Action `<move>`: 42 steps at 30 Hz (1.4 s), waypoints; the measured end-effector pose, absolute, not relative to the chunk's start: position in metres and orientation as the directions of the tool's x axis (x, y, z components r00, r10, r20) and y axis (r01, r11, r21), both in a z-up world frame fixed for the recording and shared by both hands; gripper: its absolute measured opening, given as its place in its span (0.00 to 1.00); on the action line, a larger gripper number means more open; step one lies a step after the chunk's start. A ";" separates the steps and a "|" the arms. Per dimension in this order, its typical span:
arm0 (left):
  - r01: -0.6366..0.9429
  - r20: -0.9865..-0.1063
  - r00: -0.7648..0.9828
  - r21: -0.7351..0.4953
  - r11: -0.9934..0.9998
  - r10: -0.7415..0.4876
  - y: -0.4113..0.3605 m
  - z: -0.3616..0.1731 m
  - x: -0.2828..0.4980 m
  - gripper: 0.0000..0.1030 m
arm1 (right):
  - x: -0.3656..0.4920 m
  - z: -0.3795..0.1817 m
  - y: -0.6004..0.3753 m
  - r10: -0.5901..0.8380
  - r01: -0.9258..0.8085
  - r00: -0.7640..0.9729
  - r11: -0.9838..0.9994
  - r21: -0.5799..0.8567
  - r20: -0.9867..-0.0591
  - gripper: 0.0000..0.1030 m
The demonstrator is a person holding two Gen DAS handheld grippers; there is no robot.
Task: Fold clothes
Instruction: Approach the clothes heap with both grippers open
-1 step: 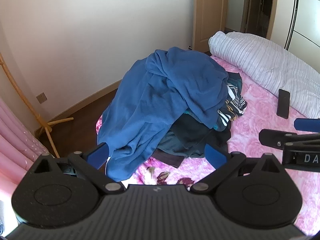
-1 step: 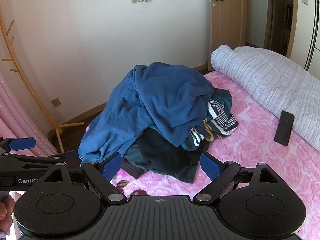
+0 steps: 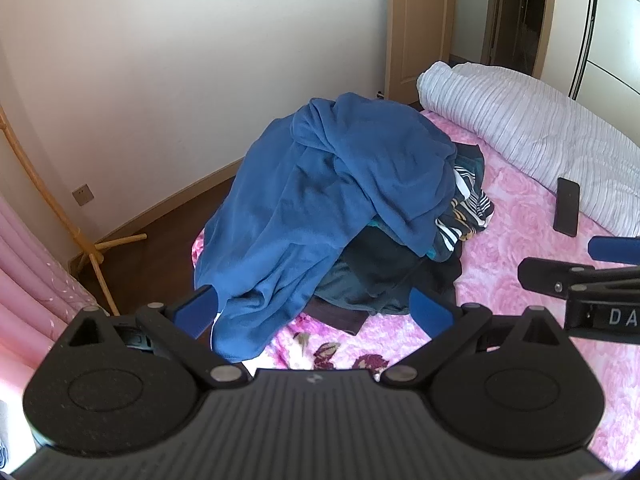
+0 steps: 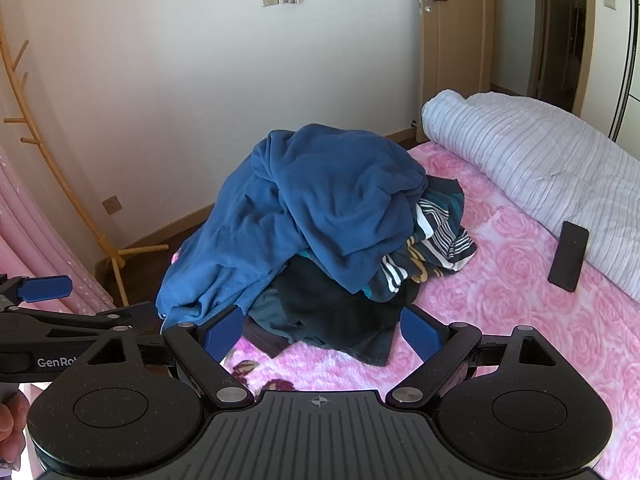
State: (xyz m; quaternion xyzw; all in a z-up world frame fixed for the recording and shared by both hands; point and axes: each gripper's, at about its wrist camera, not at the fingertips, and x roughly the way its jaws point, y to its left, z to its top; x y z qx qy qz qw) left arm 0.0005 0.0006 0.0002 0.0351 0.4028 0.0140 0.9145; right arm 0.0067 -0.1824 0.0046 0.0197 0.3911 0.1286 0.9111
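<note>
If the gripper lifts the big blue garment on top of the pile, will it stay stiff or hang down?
The blue garment lies in deep soft folds, so it will probably hang limp. It drapes over the darker clothes, so lifting may drag some along.

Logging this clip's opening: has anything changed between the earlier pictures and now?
Nothing has visibly changed. The left gripper and right gripper stay open and empty, short of the crumpled blue fleece garment topping the clothes pile on the pink floral bedspread.
</note>
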 end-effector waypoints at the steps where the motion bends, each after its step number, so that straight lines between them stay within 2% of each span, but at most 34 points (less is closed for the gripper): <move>1: 0.001 -0.735 0.676 0.074 0.997 0.054 0.001 0.000 0.001 0.98 | 0.006 0.004 -0.182 0.249 -0.219 0.661 0.966 0.136 -0.708 0.86; 4: -0.004 -0.729 0.683 0.038 0.999 0.031 0.010 -0.001 0.001 0.97 | 0.004 0.001 -0.181 0.248 -0.220 0.660 0.966 0.133 -0.709 0.86; 25: -0.010 -0.763 0.646 0.009 1.000 0.014 0.033 -0.010 -0.002 0.97 | -0.006 -0.010 -0.163 0.237 -0.220 0.655 0.968 0.119 -0.717 0.86; 35: 0.019 -0.772 0.634 -0.035 0.999 -0.040 0.056 -0.014 -0.003 0.97 | -0.004 -0.016 -0.152 0.214 -0.197 0.656 0.974 0.109 -0.724 0.86; 42: 0.075 -0.761 0.647 0.012 0.997 -0.040 0.077 -0.015 -0.001 0.97 | 0.006 -0.020 -0.151 0.176 -0.153 0.666 0.983 0.097 -0.725 0.86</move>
